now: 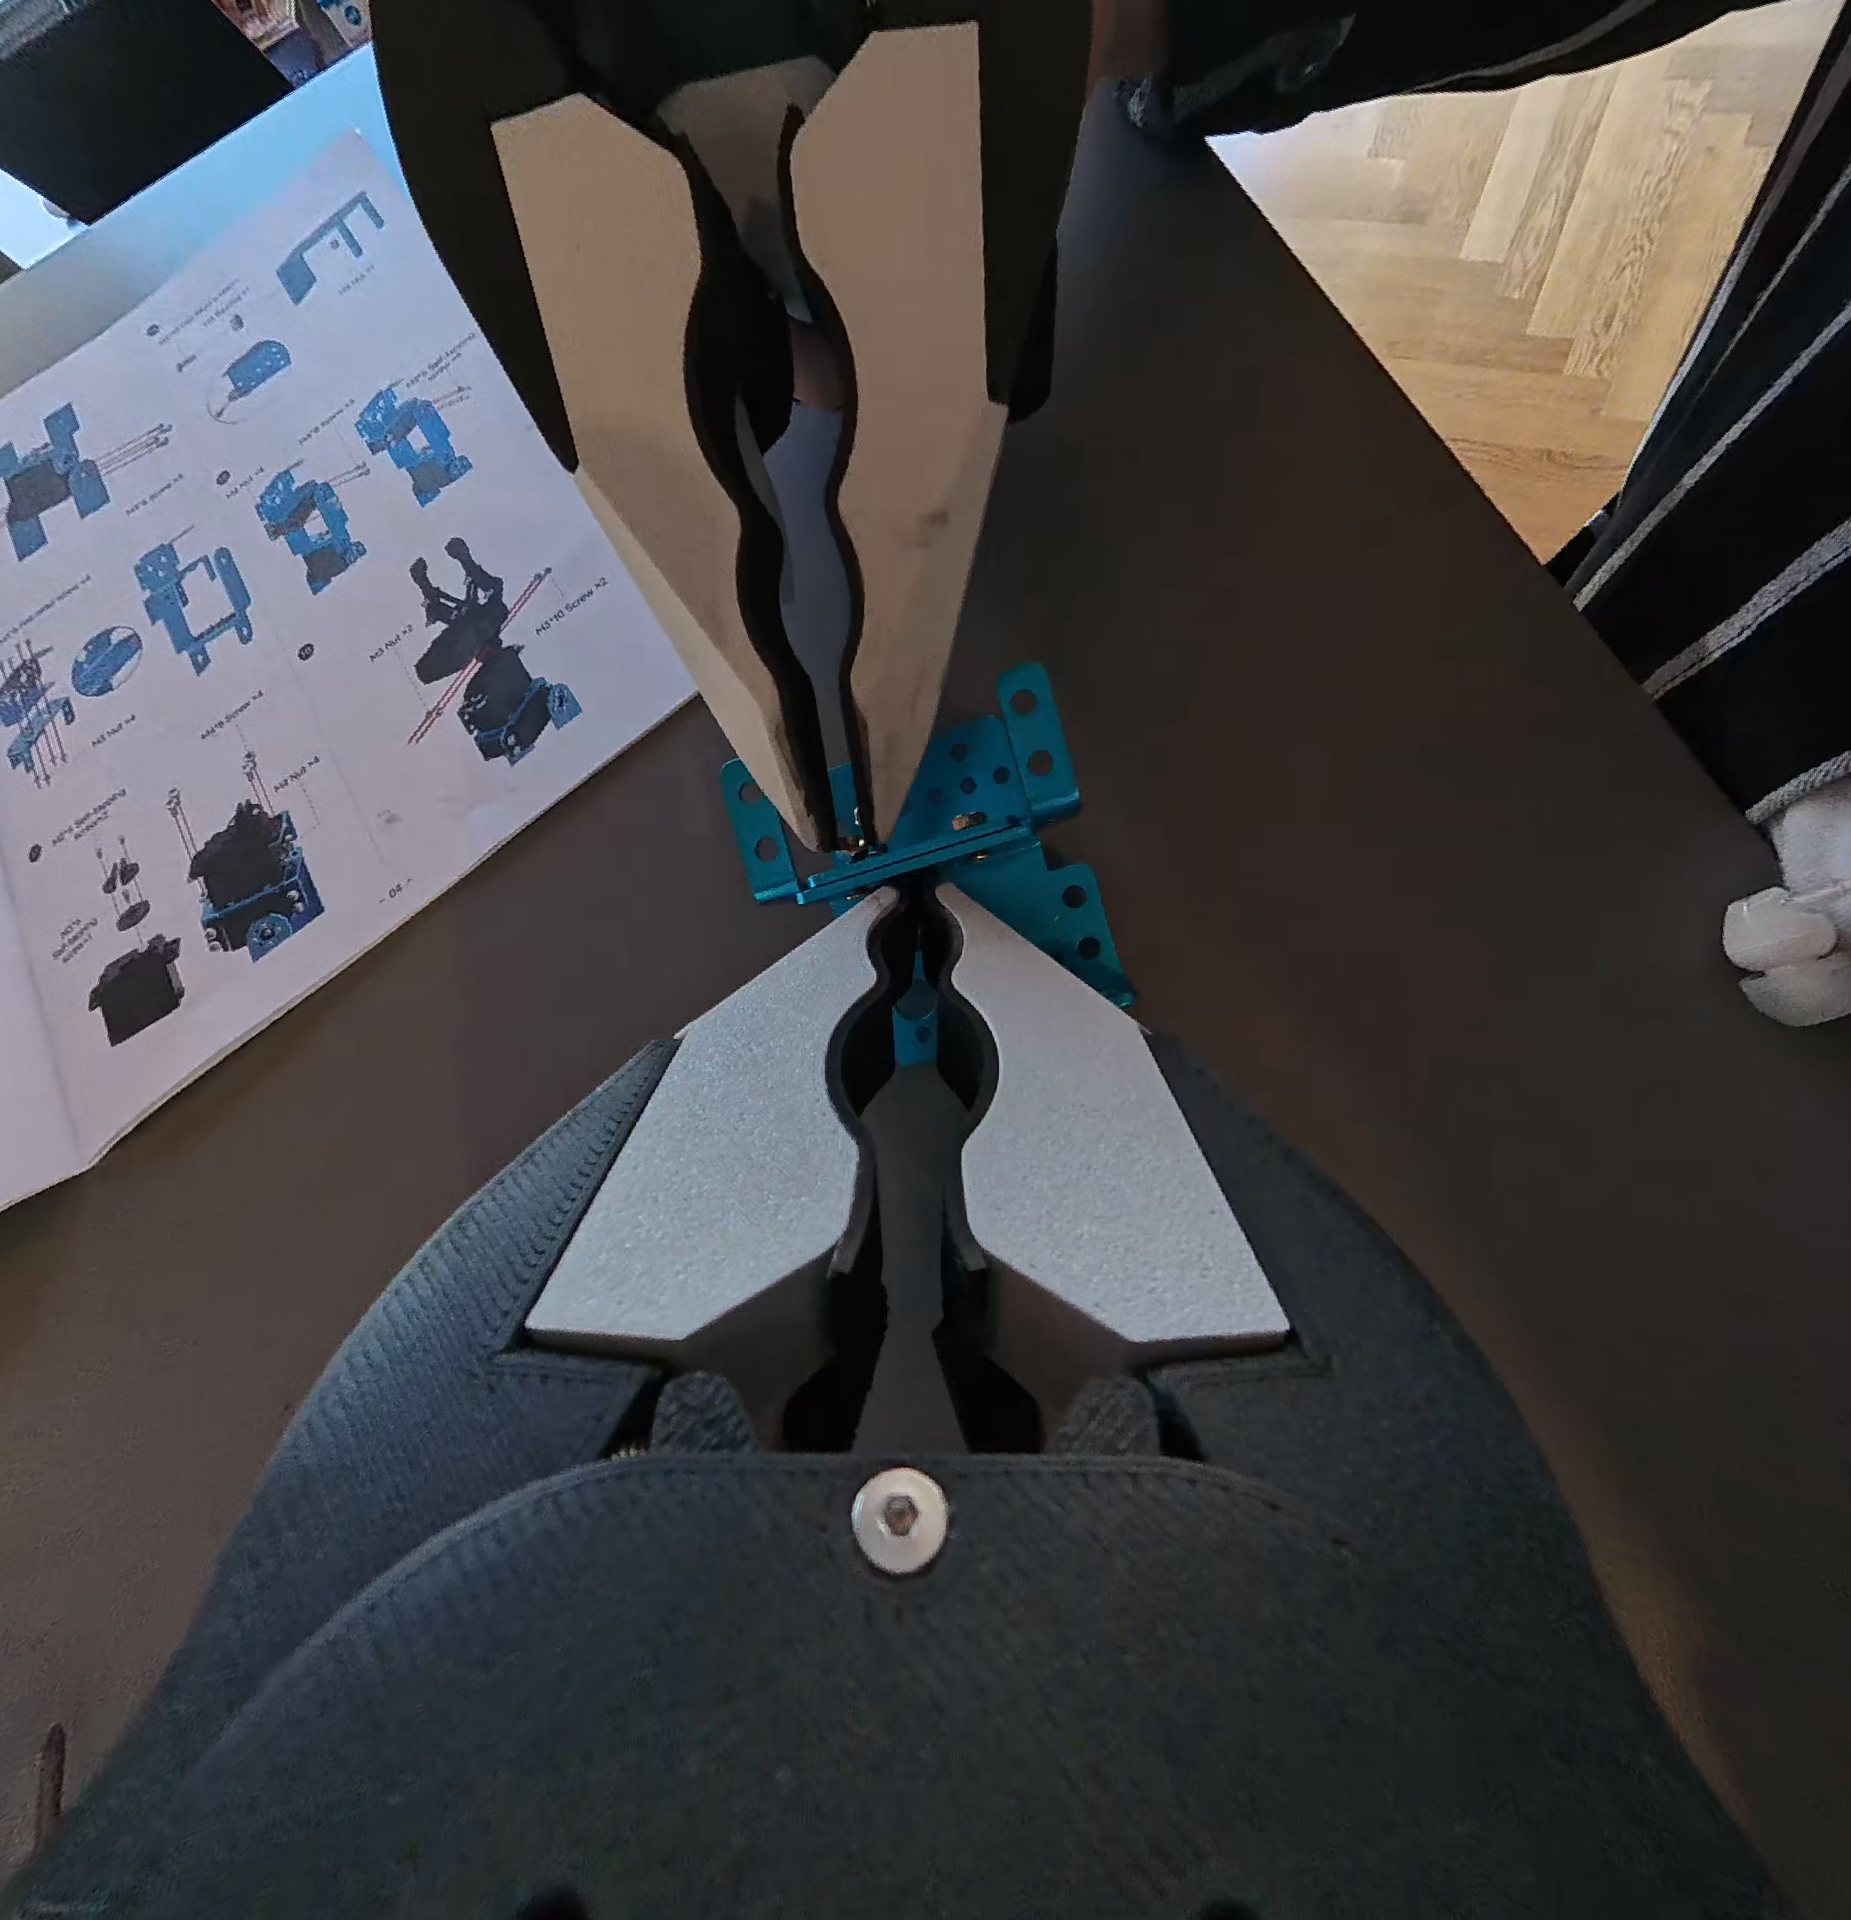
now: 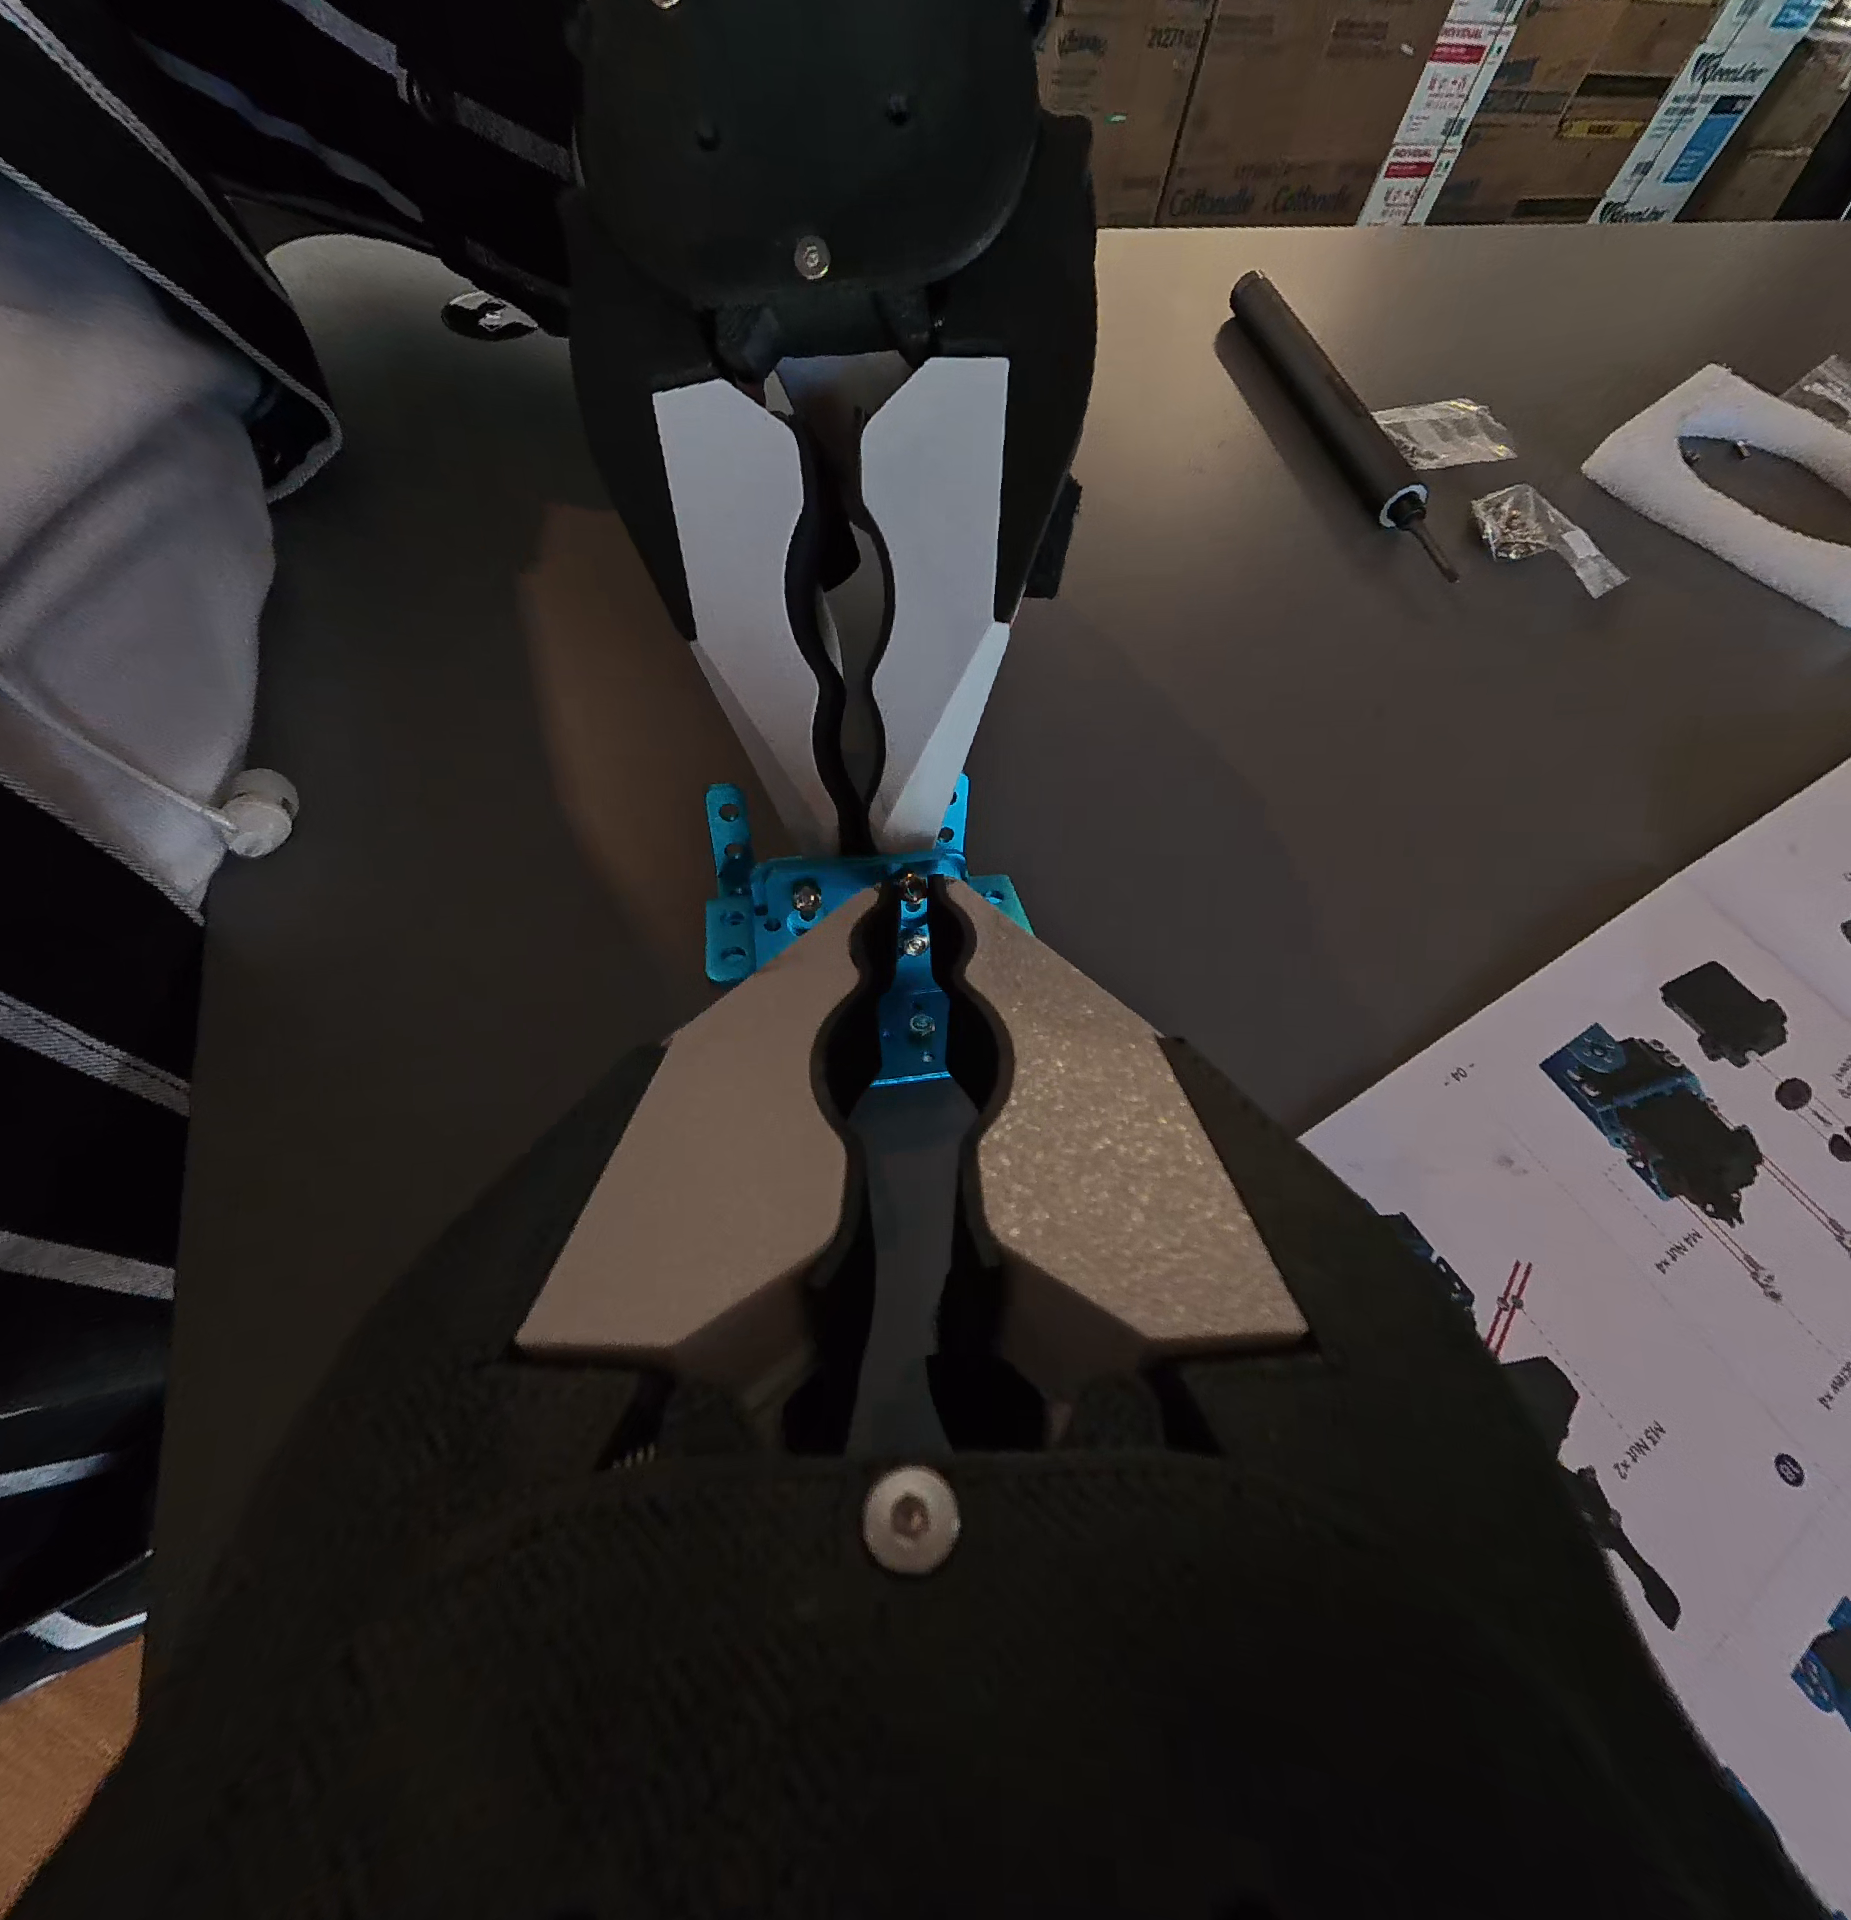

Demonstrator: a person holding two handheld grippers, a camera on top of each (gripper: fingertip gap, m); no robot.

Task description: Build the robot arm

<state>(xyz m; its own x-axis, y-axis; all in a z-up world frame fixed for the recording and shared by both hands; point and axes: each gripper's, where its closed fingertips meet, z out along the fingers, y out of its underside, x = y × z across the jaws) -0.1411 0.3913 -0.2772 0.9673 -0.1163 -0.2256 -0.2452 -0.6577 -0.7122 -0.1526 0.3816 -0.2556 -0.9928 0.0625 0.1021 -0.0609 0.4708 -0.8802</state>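
Left tongs [image 1: 916, 896] pinch near edge of blue perforated metal bracket assy [image 1: 988, 800], held just above dark surface [image 1: 1316, 831]. Right tongs [image 2: 913, 885], opposite side, pinch small screw/nut at bracket. Fastening step, apparently; requires steady alignment. Printed instruction sheet [image 1: 277, 644] lies beside bracket.

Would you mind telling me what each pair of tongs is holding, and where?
Both grip the blue perforated metal bracket assembly from opposite sides: the left tongs pinch its near edge, and the right tongs close on its screwed middle strip.
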